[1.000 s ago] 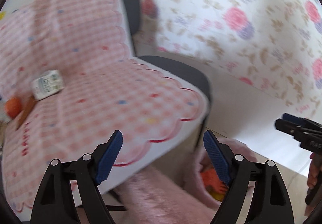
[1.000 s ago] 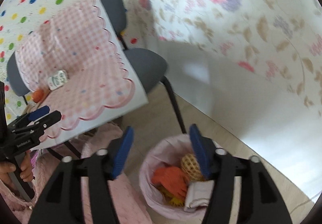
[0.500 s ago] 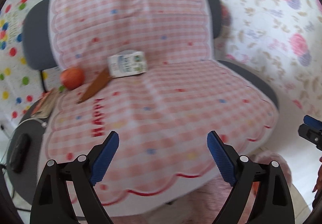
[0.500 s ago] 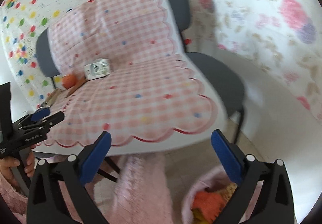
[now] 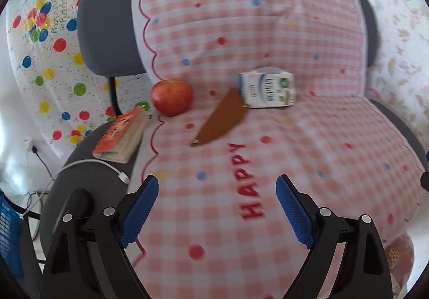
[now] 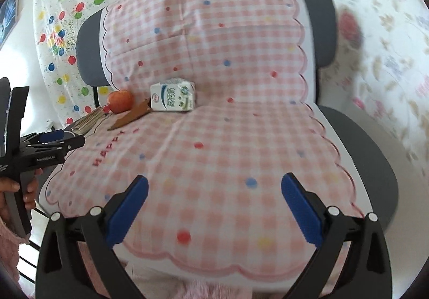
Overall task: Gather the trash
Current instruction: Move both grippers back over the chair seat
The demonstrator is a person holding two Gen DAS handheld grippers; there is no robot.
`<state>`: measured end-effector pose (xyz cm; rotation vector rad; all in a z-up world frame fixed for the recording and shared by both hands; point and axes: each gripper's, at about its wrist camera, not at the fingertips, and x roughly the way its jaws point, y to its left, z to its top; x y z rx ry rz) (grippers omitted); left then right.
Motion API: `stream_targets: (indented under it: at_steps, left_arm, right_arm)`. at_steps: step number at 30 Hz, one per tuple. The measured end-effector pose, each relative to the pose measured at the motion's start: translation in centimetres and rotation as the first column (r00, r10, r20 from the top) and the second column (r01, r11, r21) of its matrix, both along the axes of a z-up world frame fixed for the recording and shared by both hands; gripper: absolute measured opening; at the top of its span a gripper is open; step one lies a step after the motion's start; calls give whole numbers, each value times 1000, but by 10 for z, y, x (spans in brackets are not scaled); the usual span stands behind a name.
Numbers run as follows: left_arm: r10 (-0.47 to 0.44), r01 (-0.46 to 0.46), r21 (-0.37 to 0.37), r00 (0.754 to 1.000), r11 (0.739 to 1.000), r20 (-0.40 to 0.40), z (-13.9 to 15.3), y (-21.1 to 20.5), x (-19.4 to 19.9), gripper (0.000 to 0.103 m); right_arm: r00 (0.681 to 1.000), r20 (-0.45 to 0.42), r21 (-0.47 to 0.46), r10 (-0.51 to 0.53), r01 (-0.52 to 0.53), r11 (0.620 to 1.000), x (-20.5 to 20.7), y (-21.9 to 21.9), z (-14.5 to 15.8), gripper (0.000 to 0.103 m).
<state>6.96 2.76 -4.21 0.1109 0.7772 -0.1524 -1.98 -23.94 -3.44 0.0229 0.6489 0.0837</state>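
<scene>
A white milk carton point(image 5: 268, 89) lies on its side at the back of the pink checked seat cover point(image 5: 268, 164); it also shows in the right wrist view point(image 6: 173, 95). A brown curved piece point(image 5: 221, 119) lies next to it, and a red apple point(image 5: 171, 97) sits to the left. My left gripper point(image 5: 217, 191) is open and empty above the seat's front. My right gripper point(image 6: 214, 191) is open and empty near the seat's front edge. The left gripper shows in the right wrist view point(image 6: 53, 139) at the left.
A small spiral notebook point(image 5: 122, 135) and a white cable point(image 5: 88, 164) lie on a grey chair point(image 5: 67, 191) to the left. Grey chair backs point(image 5: 104, 30) stand behind the cover. A balloon-print sheet point(image 5: 40, 30) hangs behind.
Both grippers have swung left and up from the pink trash bin on the floor toward the covered seat. The carton, brown piece and apple are now central in view. Both stay open.
</scene>
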Motion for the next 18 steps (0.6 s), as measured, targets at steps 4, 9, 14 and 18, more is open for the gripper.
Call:
stream_targets:
  at_steps: [4, 9, 14, 18]
  left_arm:
    - [3, -2, 18, 1000, 1000, -28, -5, 0, 27, 89]
    - [24, -22, 24, 998, 999, -63, -12, 0, 57, 89]
    - [-13, 12, -14, 994, 1000, -106, -22, 1, 91, 85]
    - [-76, 73, -29, 988, 997, -131, -30, -4, 123, 74]
  right_arm:
    - [1000, -14, 4, 23, -23, 1000, 38, 4, 0, 97]
    - [997, -48, 26, 61, -60, 998, 80, 10, 2, 79]
    - [993, -87, 23, 77, -76, 997, 111, 19, 1, 53]
    - [989, -108, 38, 96, -93, 995, 126, 25, -1, 53]
